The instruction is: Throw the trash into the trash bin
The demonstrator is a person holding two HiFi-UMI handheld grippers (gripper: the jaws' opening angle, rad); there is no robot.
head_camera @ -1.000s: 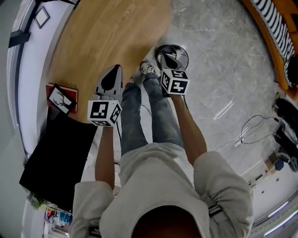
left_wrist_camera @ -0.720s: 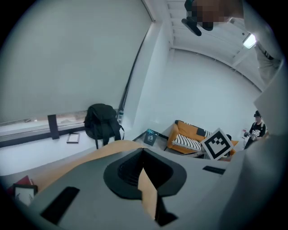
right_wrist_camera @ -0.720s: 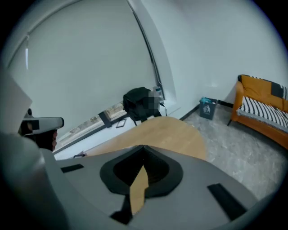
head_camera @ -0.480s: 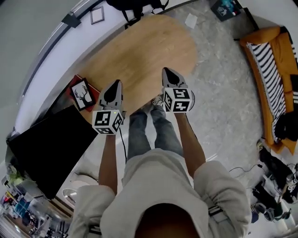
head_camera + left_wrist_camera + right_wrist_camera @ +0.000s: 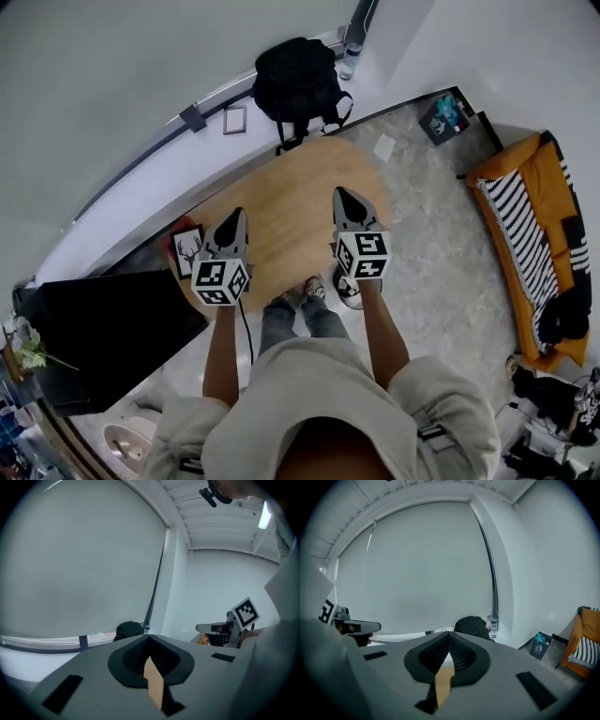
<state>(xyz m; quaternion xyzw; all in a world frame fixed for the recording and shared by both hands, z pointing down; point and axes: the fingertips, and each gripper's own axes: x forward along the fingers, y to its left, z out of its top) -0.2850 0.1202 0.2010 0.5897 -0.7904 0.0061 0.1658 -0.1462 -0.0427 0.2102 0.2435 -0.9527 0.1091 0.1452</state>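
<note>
Both grippers are held up side by side over the oval wooden table (image 5: 281, 202), pointing at the far wall. In the head view my left gripper (image 5: 237, 215) and my right gripper (image 5: 338, 193) each taper to a closed tip. The left gripper view shows the left gripper (image 5: 149, 638) with its jaws together and nothing between them. My right gripper (image 5: 450, 635) looks the same in the right gripper view. By the person's feet, a round dark rim that looks like the trash bin (image 5: 346, 297) peeks out below the right gripper's marker cube. No trash is in sight.
A black backpack (image 5: 298, 82) and a bottle (image 5: 349, 63) stand by the wall beyond the table. An orange sofa with a striped cushion (image 5: 530, 234) is at the right. A large black panel (image 5: 103, 328) and a framed deer picture (image 5: 189, 251) lie at the left.
Both grippers rose from low beside the bin at the person's feet to above the table. The head view tilted up, bringing the wall, backpack and sofa into sight.
</note>
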